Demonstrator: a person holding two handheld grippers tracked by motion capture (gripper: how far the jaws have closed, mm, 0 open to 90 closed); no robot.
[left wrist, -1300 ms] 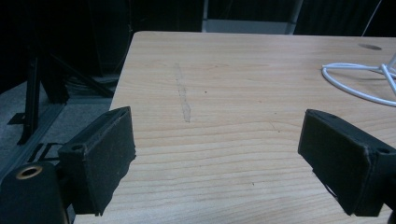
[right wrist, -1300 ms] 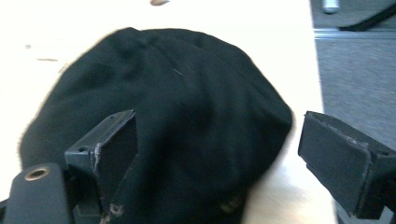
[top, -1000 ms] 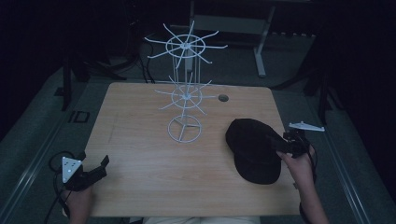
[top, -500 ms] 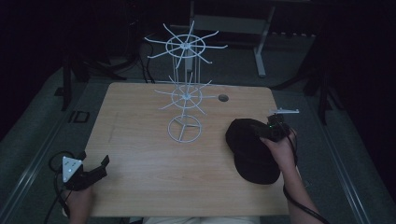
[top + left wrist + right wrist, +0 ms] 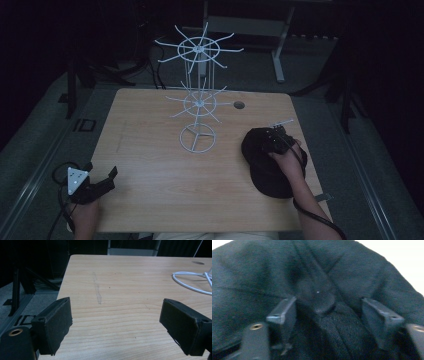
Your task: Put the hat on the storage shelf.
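Right gripper (image 5: 272,142) is sitting down on the crown of the black cap (image 5: 265,172), jaws partly spread and just now closing in, with the cap's top button (image 5: 322,301) and a fold of fabric between them; pads are not clearly pressing on the cloth yet. In the right gripper view, the two black jaws are flanking the button on either side, dark fabric all around. Cap is lying on the right side of the wooden table (image 5: 150,155), near the right edge, well apart from the white wire rack (image 5: 198,107) standing at the table's middle-back. Person's right hand (image 5: 287,162) is resting over the cap behind the gripper. Left gripper (image 5: 100,184) is hovering at the table's near-left corner, jaws spread wide with nothing between them. In the left gripper view, bare tabletop is showing between the jaws, with the rack's ring base (image 5: 190,281) lying off to the right.
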